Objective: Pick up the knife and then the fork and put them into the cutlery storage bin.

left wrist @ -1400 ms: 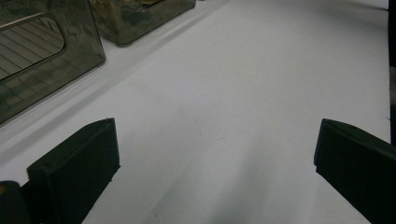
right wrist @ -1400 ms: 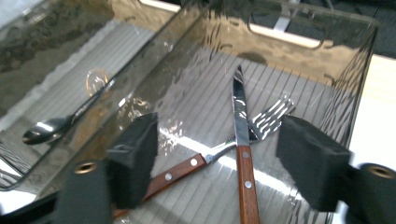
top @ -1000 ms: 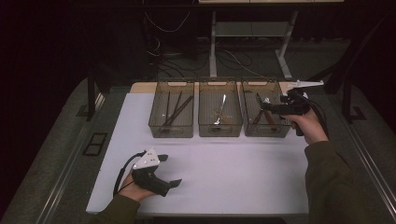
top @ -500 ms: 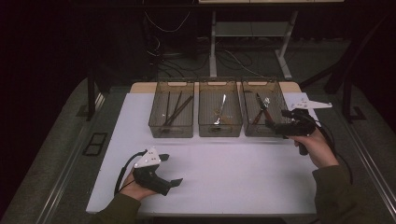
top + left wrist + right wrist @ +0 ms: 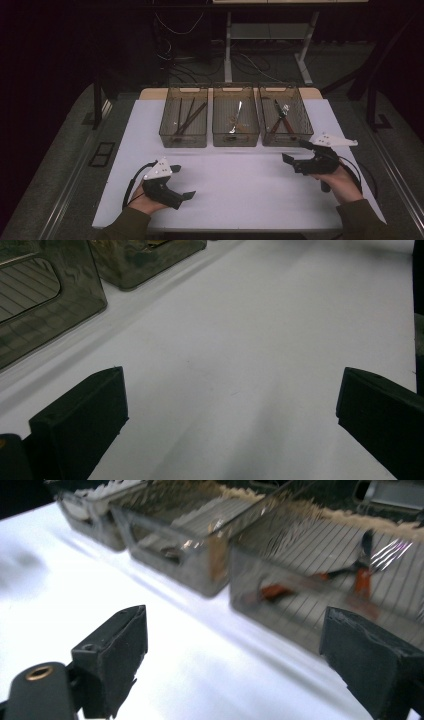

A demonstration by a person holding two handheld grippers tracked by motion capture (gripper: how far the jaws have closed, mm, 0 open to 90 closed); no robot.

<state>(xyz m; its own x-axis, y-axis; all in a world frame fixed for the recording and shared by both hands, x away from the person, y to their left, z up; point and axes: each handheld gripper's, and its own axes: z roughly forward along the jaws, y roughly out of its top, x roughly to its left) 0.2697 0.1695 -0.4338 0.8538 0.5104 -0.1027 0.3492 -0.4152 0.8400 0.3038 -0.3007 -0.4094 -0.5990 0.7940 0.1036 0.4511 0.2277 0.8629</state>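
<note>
Looks done or between steps: 3 bins filled, red-handled pliers (image 5: 281,120) lying inside right bin (image 5: 285,121), right gripper (image 5: 298,152) spread and empty just in front of that bin, left gripper (image 5: 182,182) spread, empty, well back from it on white mat (image 5: 240,185).

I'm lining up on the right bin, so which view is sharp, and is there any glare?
High view: dim surroundings, white table bright and sharp. Right gripper view: right bin smeared by blur, glare streaks near the red-handled pliers. Left gripper view: soft, shadowed table.
</note>
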